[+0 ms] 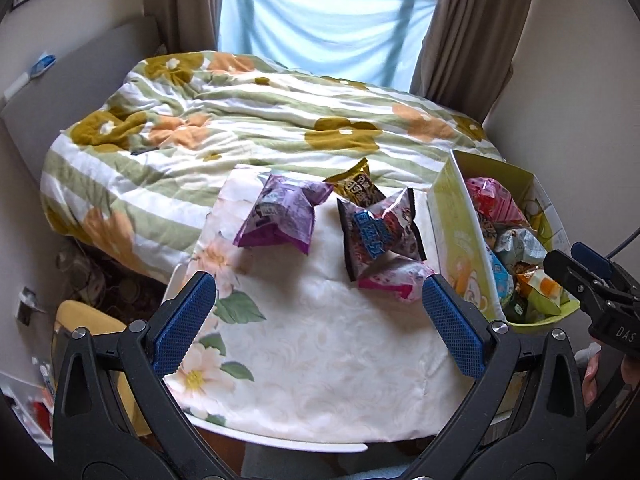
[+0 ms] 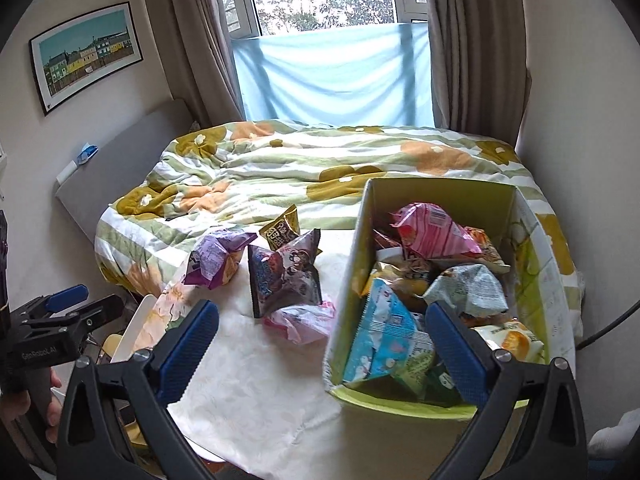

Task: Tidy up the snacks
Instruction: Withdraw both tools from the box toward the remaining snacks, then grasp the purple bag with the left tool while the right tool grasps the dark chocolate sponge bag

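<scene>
On the small table's white floral cloth lie a purple snack bag, a gold bag, a dark bag with blue lettering and a pink bag. A yellow-green cardboard box at the right holds several snack bags. My left gripper hovers open above the cloth, short of the loose bags, holding nothing. My right gripper is open over the box's near left corner, empty, with the light blue bag between its fingers' line of sight. The same loose bags show as purple, dark and pink.
A bed with a green-striped floral quilt lies right behind the table. Curtains and a blue sheet over the window stand beyond it. A yellow chair and floor clutter sit to the left. A framed picture hangs on the left wall.
</scene>
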